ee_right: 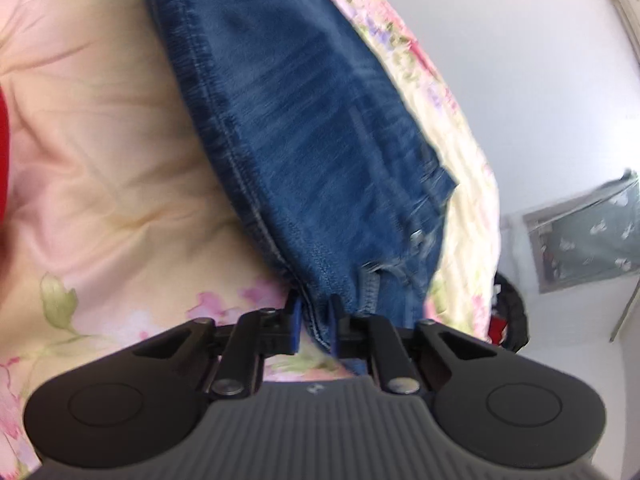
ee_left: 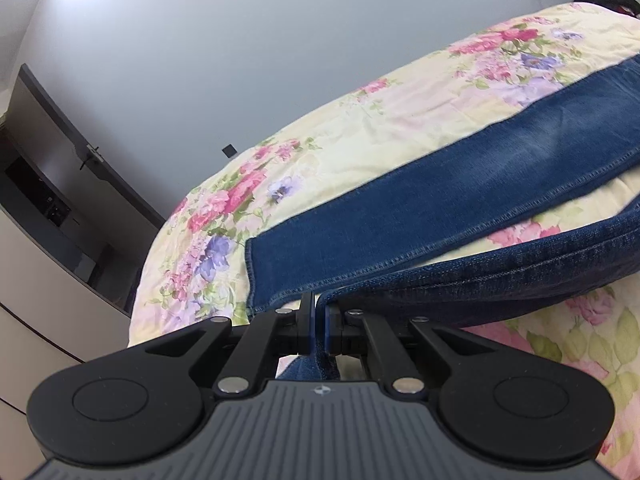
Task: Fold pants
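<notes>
Blue denim pants lie on a floral bedspread. In the left wrist view one leg lies flat across the bed, its hem at the left. My left gripper is shut on the hem of the other leg, lifted a little off the bed. In the right wrist view my right gripper is shut on the waist end of the pants, which stretch away from it over the bedspread. A rivet and frayed pocket edge show at the right.
The bed's edge drops off at the left in the left wrist view, toward a dark door and a pale cabinet. Something red shows at the left edge of the right wrist view. A black bag sits beyond the bed.
</notes>
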`<state>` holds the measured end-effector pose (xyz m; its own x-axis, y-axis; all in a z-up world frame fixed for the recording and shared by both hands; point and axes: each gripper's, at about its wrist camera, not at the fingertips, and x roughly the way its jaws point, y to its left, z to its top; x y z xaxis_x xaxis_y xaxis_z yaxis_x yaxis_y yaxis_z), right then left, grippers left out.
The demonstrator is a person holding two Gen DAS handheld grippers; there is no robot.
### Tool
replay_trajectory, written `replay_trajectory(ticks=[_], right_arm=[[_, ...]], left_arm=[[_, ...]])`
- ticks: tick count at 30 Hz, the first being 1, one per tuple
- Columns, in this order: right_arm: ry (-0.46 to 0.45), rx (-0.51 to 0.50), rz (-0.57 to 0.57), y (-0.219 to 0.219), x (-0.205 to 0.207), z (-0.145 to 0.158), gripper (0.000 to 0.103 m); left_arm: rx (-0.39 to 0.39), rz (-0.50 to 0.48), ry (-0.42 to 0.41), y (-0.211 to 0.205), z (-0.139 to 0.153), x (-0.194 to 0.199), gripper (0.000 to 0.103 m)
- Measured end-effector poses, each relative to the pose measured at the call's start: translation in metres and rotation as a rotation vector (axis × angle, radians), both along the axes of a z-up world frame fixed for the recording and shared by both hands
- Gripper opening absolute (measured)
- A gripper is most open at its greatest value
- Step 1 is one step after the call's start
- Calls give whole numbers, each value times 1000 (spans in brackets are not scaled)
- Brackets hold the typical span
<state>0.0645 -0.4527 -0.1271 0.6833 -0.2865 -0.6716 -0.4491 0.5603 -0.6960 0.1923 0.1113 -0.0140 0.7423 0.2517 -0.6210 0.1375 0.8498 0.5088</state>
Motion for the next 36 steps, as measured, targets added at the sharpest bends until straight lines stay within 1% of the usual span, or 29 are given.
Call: replay_trajectory(ticks=[4, 6, 8, 10, 13, 17, 20, 23, 25, 27, 31, 32, 33, 34, 35, 36], right_arm=[[-124, -8, 0, -2, 26, 41, 2], [-180, -19, -1, 1, 50, 61, 2], [-213, -13, -16, 3, 80, 77, 2], [-234, -12, -27, 6, 113, 86, 2], [-264, -51, -23, 13, 165, 86, 2], [-272, -72, -56, 21, 239, 69, 2], [-258, -92, -83, 24, 293, 46, 2], [-230, -90, -119, 21, 338, 19, 2], [-197, -78, -138, 18, 363, 0, 2], [-164, -81, -143, 16, 379, -20, 2], [-118, -80, -154, 13, 405, -58, 2], [-114, -78, -157, 12, 406, -65, 2], [-110, -72, -161, 10, 404, -71, 2], [-109, -66, -167, 10, 405, -73, 3], [-111, -55, -177, 11, 406, -74, 5], [-116, -39, -194, 12, 407, -73, 6]], left_arm=[[7, 29, -38, 4, 12, 15, 4], [14, 49, -42, 7, 18, 30, 4], [11, 71, -37, 10, 22, 48, 4], [11, 98, -30, 13, 23, 70, 4], [50, 115, -6, 13, 13, 108, 4], [65, 133, 35, 12, -11, 162, 4], [83, 130, 64, 7, -36, 203, 4], [104, 121, 102, 1, -62, 241, 4], [122, 119, 132, -3, -81, 263, 4], [133, 116, 167, -4, -101, 282, 4], [169, 111, 210, -7, -137, 302, 5], [165, 113, 216, -6, -144, 305, 6], [160, 120, 223, -5, -148, 307, 12], [158, 124, 228, -3, -153, 309, 14], [155, 126, 223, -2, -155, 307, 20], [143, 132, 211, 1, -155, 307, 31]])
